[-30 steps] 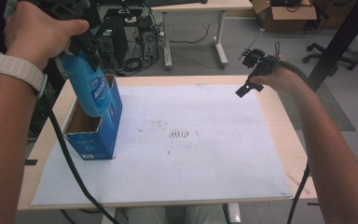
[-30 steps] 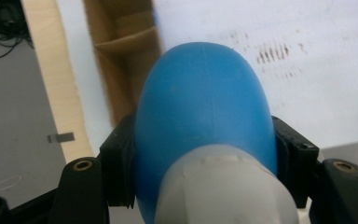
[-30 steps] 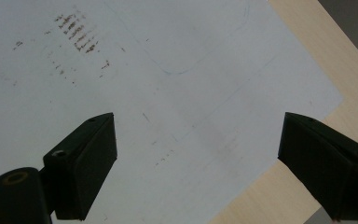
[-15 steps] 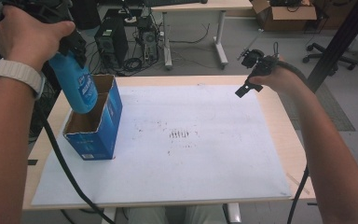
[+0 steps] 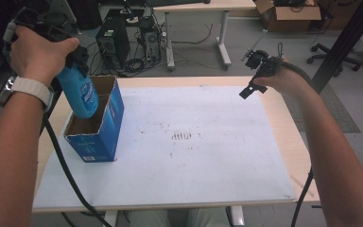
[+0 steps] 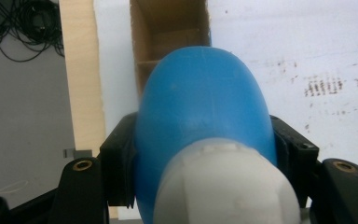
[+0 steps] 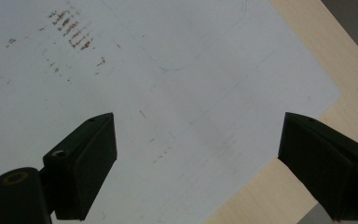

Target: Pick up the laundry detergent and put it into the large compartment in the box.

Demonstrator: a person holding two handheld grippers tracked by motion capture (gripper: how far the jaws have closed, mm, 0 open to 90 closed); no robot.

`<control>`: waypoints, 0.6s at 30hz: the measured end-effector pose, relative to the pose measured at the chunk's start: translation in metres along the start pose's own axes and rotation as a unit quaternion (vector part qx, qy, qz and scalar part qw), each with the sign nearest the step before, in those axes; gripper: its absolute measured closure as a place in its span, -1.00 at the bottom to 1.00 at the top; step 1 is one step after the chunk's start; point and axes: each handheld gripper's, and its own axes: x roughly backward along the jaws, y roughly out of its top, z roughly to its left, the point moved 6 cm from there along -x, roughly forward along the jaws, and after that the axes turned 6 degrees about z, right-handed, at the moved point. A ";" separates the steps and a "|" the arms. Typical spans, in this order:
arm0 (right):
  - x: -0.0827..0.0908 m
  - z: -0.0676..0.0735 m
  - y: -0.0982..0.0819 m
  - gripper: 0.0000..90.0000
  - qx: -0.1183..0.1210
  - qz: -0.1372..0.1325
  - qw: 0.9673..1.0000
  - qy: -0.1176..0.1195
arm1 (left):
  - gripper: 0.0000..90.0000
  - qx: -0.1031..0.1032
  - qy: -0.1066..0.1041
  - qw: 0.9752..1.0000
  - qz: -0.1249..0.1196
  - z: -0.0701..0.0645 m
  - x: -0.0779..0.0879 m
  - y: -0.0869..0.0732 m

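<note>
Left gripper (image 6: 205,154) has its jaws clamped on the sides of a smooth blue plastic bottle with a white cap (image 5: 81,92) — bottle hangs base-down, slightly tilted, its base at the mouth of an open-topped blue cardboard box (image 5: 97,127). Whether the base is already inside the box, can't tell.

Step in hand, by my read: lowering the bottle into the box. The left gripper view shows bare brown cardboard inside, with a divider across it, so there are compartments. Next move calls for lining the rounded base up with one compartment and clear of the divider, going straight down, and letting go only once it sits.

Bottle is glossy and curved, so it could slip or twist in the grip. Box is light cardboard and might shift if nudged.

Right gripper (image 7: 198,163) hangs idle over the far right of the scuffed white sheet (image 5: 208,165) covering the pale wooden table (image 5: 298,142) — jaws wide apart, nothing between them.
</note>
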 end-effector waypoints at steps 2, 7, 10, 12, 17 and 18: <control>0.000 0.000 0.000 -0.75 0.000 0.000 1.000 0.000 | -0.17 -0.002 -0.001 1.000 0.002 0.000 -0.007 0.000; 0.000 -0.001 -0.002 -0.74 -0.002 0.004 1.000 -0.002 | -0.16 -0.008 0.001 1.000 0.002 0.003 -0.024 -0.001; 0.000 -0.001 -0.003 -0.75 -0.003 0.004 1.000 -0.002 | -0.17 -0.009 0.002 1.000 0.001 0.005 -0.035 -0.002; 0.001 -0.001 -0.003 -0.74 -0.003 0.004 1.000 -0.002 | -0.17 -0.011 0.001 1.000 0.002 0.006 -0.042 -0.002; 0.000 -0.001 -0.004 -0.74 -0.003 0.006 1.000 -0.002 | -0.17 -0.012 -0.001 1.000 0.004 0.008 -0.059 -0.004; 0.000 -0.001 -0.004 -0.74 -0.003 0.006 1.000 -0.002 | -0.17 -0.012 -0.001 1.000 0.004 0.008 -0.059 -0.004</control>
